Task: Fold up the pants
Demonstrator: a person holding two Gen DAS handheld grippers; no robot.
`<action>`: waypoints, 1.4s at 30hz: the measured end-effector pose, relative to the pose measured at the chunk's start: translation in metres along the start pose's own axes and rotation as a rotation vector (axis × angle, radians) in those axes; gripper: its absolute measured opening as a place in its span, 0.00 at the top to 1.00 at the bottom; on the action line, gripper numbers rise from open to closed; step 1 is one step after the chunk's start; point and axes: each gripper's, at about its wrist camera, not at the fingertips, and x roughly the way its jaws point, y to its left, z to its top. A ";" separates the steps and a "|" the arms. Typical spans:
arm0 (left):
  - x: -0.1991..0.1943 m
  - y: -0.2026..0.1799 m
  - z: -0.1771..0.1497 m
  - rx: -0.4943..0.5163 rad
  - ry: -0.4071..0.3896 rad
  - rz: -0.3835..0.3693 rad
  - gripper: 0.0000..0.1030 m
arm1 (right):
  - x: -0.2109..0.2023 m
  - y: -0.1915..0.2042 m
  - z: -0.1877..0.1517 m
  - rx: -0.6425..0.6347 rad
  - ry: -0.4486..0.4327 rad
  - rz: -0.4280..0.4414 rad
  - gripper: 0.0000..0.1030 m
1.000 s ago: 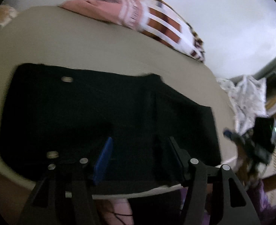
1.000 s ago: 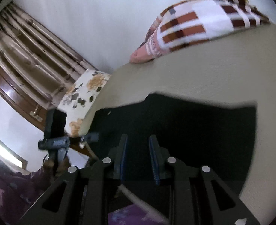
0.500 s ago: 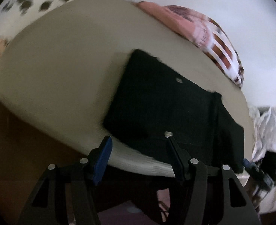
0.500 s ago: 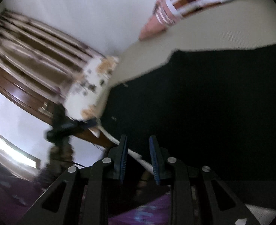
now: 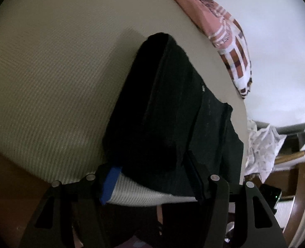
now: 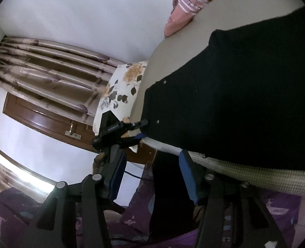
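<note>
Black pants (image 5: 169, 107) lie folded on a beige mattress (image 5: 55, 78), reaching its near edge. My left gripper (image 5: 152, 177) is open, its fingers straddling the near left corner of the pants at the mattress edge. In the right wrist view the pants (image 6: 235, 95) fill the right side. My right gripper (image 6: 152, 177) is open and empty, below the mattress edge (image 6: 235, 169), off the cloth. The left gripper also shows in the right wrist view (image 6: 140, 129) at the pants' corner.
A pink and brown checked blanket (image 5: 225, 41) lies at the far edge of the mattress. A floral pillow (image 6: 121, 95) sits at one end, near curtains and a wooden door (image 6: 49, 119). White patterned cloth (image 5: 262, 146) hangs past the other end.
My left gripper swung left, then closed in on the near left corner of the pants. My right gripper has opened from nearly shut and dropped below the mattress edge.
</note>
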 end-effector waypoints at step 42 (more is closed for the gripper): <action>0.098 -0.373 -0.139 0.883 0.041 -0.265 0.96 | -0.097 -0.104 0.036 0.396 -0.296 0.269 0.13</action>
